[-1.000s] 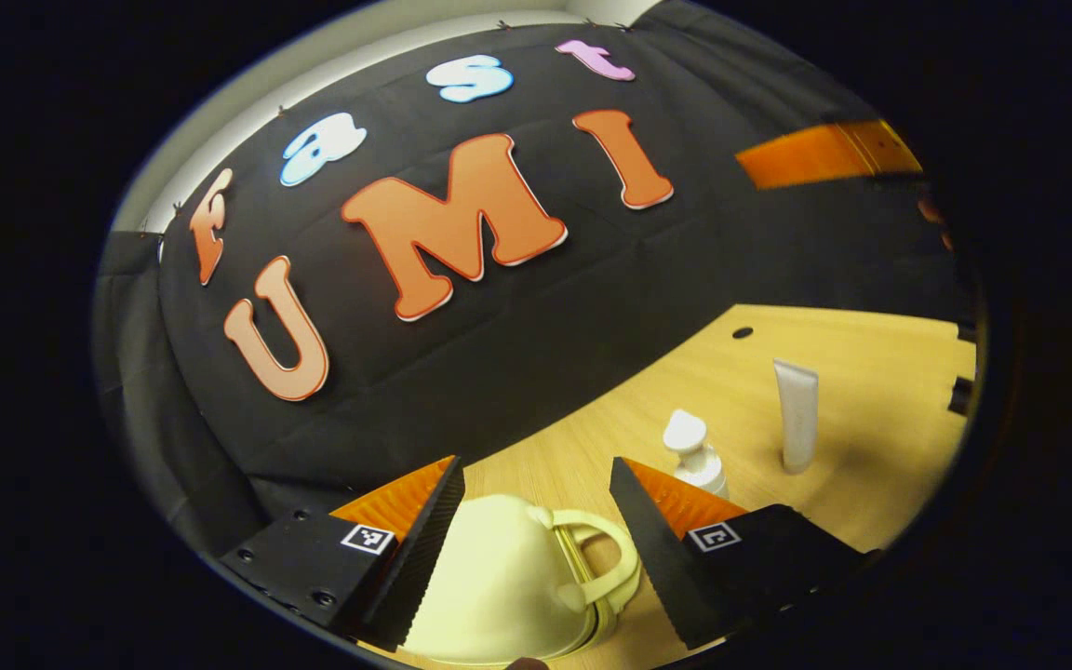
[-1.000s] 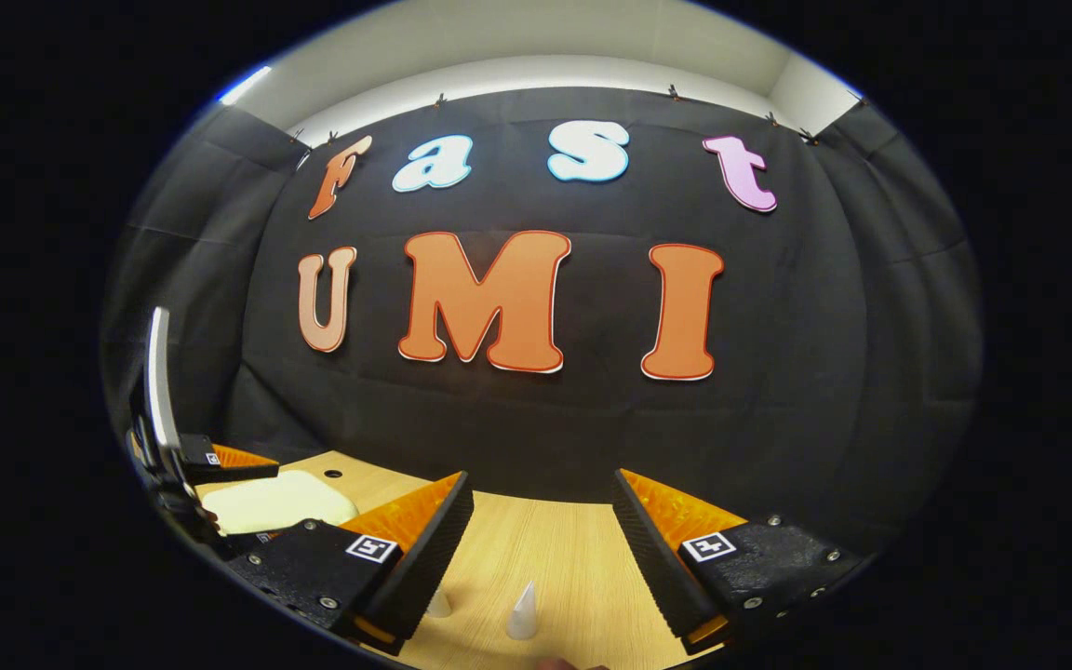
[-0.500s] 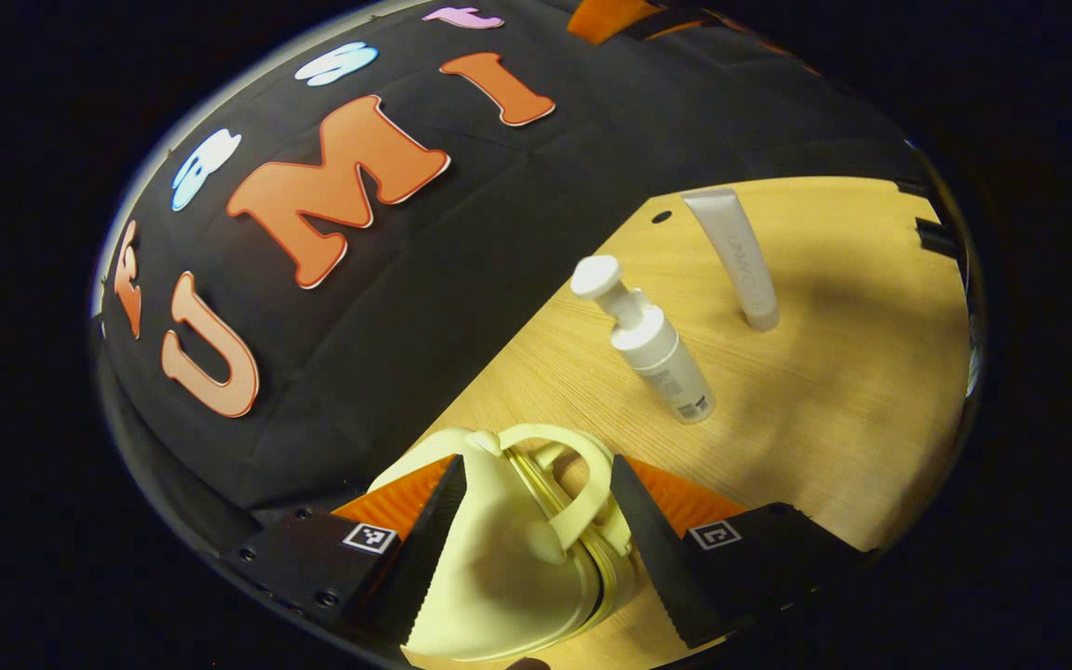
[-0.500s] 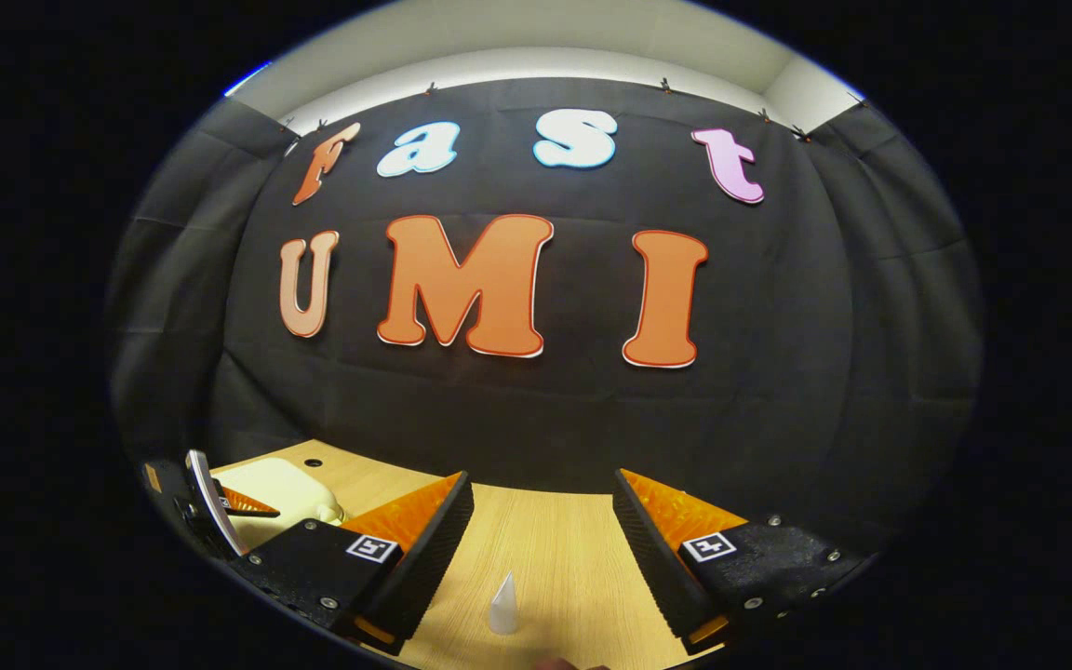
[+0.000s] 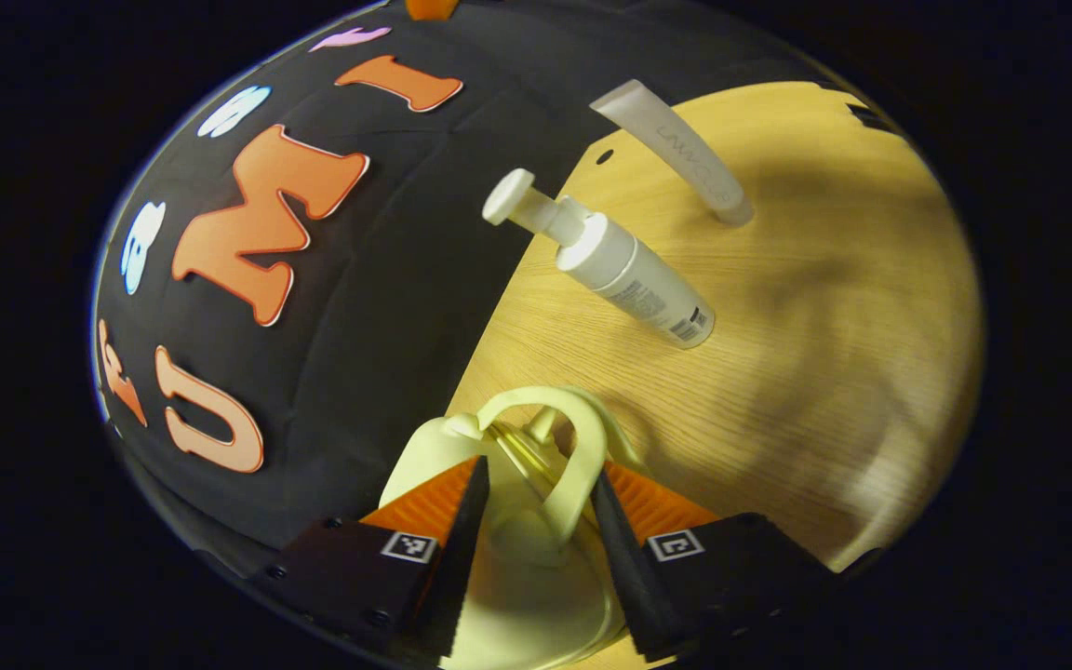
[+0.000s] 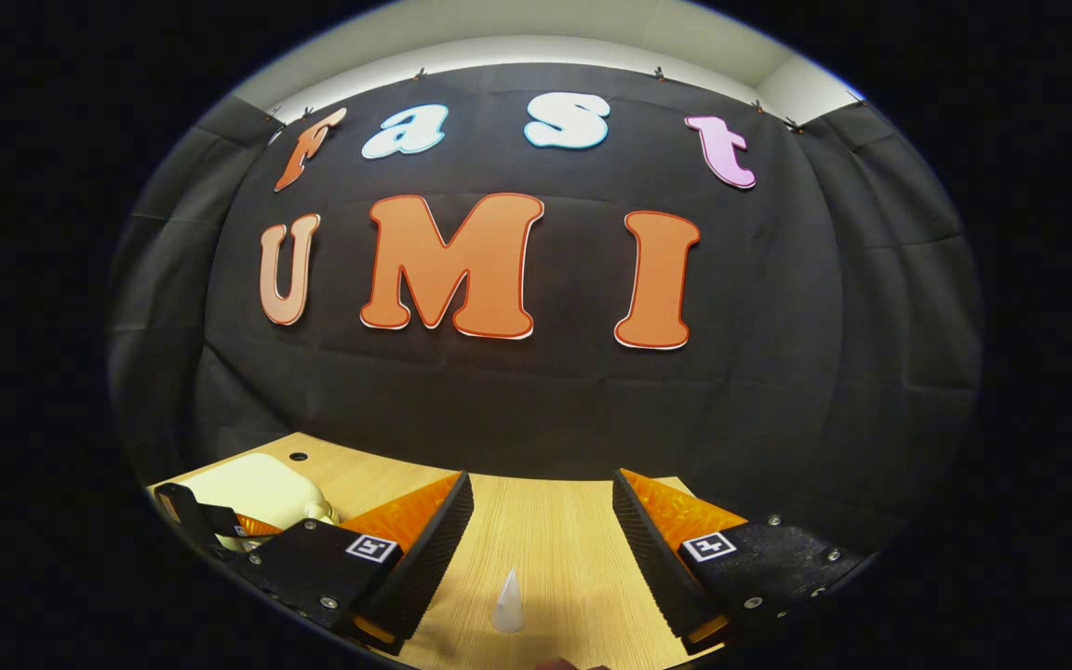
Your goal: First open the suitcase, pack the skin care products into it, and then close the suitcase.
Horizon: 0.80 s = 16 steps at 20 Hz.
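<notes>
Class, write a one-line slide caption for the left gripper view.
Left gripper straddles the pale yellow suitcase's handle; white pump bottle and white tube stand on the wooden table.

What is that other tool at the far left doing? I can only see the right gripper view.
Observer: In the left gripper view, the left tool straddles the handle of the cream suitcase; I cannot tell whether both fingers press it.
Operator: Is the suitcase open?
Observer: No, its two halves look closed together.
Operator: Any bottles nearby?
Observer: A white pump bottle stands on the wooden table, apart from the suitcase.
</notes>
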{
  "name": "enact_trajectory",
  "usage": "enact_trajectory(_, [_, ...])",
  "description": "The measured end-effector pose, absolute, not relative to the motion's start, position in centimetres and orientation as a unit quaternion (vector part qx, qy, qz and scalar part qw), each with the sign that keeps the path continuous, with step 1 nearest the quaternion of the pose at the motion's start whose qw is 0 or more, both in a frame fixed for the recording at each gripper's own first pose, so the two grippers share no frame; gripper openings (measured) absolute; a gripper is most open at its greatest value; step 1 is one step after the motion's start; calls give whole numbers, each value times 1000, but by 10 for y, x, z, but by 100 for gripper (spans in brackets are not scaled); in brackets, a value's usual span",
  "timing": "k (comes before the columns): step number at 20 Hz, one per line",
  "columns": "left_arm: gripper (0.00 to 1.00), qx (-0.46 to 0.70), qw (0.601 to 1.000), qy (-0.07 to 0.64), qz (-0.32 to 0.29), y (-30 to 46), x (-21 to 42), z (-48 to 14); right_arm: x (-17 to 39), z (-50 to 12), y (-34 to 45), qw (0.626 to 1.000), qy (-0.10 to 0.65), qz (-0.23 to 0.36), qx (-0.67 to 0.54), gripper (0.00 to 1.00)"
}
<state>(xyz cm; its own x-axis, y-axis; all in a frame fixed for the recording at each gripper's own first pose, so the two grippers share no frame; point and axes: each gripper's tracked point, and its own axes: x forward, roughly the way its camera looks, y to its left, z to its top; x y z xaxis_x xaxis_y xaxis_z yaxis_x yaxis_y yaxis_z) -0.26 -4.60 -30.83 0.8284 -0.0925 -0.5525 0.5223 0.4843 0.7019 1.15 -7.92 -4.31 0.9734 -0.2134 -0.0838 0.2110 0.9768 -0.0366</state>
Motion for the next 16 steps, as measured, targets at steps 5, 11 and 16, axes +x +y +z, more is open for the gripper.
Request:
enact_trajectory(5, [14, 468, 847, 182, -172, -51, 0, -282, 14, -44, -73, 993, 46, -108, -16, 95])
enact_trajectory(11, [6, 356, 911, 171, -121, -11, 14, -218, 20, -43, -54, 994, 48, -95, -14, 95])
enact_trajectory(16, [3, 225, 958, 171, -52, 49, 31, -172, 34, -38, -27, 996, 47, -72, -23, 96])
